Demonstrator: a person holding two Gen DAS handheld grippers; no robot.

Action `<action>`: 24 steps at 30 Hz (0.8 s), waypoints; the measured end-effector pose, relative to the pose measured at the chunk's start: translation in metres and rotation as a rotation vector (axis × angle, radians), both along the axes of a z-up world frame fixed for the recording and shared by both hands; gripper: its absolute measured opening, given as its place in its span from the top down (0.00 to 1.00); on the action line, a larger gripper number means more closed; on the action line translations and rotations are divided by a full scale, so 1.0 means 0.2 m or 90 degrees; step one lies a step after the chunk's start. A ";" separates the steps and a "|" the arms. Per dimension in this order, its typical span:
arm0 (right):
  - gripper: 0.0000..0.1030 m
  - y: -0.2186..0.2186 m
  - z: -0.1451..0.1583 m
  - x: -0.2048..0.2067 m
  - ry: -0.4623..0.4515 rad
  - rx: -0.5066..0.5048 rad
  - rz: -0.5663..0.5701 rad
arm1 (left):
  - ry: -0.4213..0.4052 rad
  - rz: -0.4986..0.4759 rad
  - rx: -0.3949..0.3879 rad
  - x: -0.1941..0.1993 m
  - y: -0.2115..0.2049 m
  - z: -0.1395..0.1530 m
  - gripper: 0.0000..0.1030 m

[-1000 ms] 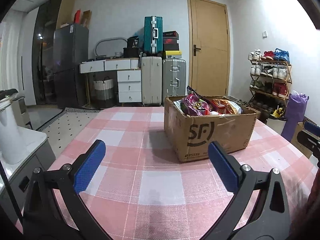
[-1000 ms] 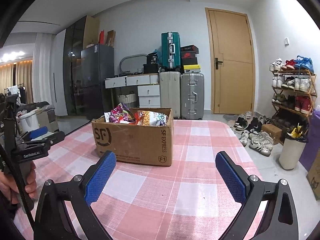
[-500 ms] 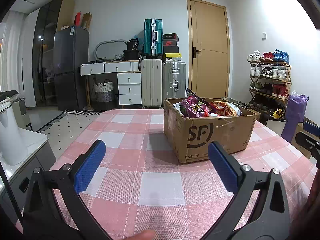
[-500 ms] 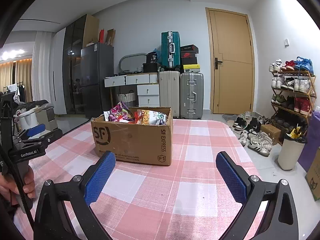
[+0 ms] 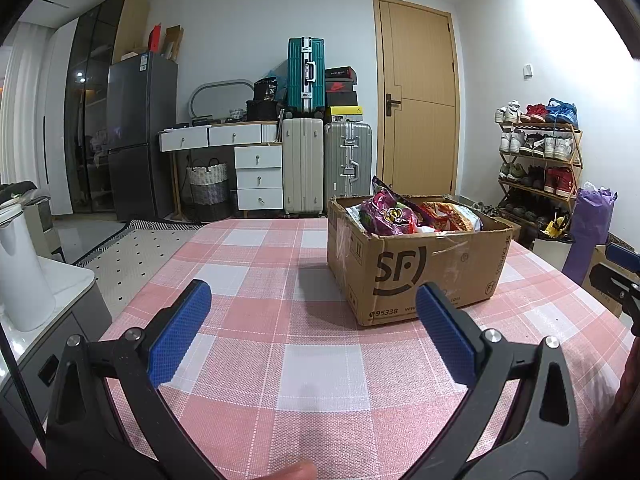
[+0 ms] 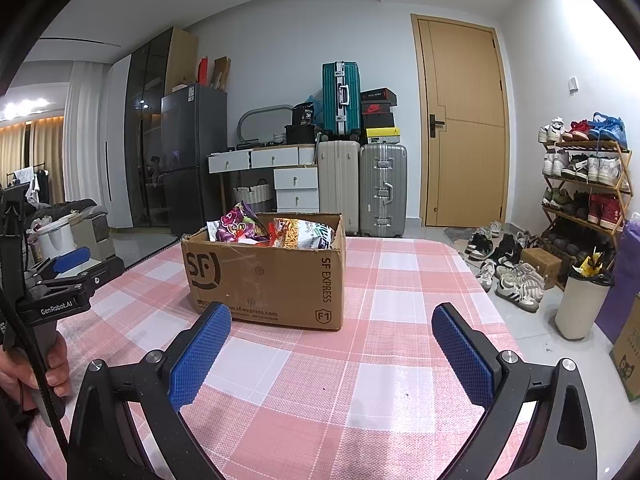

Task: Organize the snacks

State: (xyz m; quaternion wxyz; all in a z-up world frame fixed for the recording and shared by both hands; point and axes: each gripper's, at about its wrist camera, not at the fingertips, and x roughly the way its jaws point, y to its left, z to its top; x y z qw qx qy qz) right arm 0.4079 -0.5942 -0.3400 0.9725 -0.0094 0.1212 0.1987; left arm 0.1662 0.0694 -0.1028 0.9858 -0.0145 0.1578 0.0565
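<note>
Both my grippers, left gripper (image 5: 312, 300) and right gripper (image 6: 332, 320), hover with jaws wide and empty, barely shifted over the last second. The snack bags (image 6: 272, 232) sit in the cardboard box (image 6: 264, 276) mid-worktop (image 6: 400, 360), so filling or emptying both fit.

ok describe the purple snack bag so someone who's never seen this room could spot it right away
On the pink-and-white checked table stands one open cardboard SF Express box, full of snack packets. The purple snack bag pokes up at the box's left end, beside an orange-and-white noodle-print packet; it is the only purple one.
</note>
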 end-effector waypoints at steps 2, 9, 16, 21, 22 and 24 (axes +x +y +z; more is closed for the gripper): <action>0.01 0.00 0.00 0.00 0.000 0.000 0.000 | 0.000 0.000 0.000 0.00 0.00 0.00 0.01; 0.01 0.00 0.00 0.00 0.001 0.000 0.000 | 0.000 0.000 0.000 0.00 0.00 0.00 0.01; 0.01 0.00 0.00 0.00 0.000 0.000 0.000 | 0.000 0.000 0.000 0.00 0.00 0.00 0.01; 0.01 0.00 0.00 0.00 0.001 0.000 -0.001 | -0.001 0.000 0.000 0.00 0.00 0.00 0.01; 0.01 0.00 0.00 0.00 0.001 0.000 -0.001 | -0.001 0.000 0.000 0.00 0.00 0.00 0.01; 0.01 0.00 0.00 0.00 0.000 0.000 0.000 | -0.001 0.000 0.001 0.00 0.00 -0.01 0.01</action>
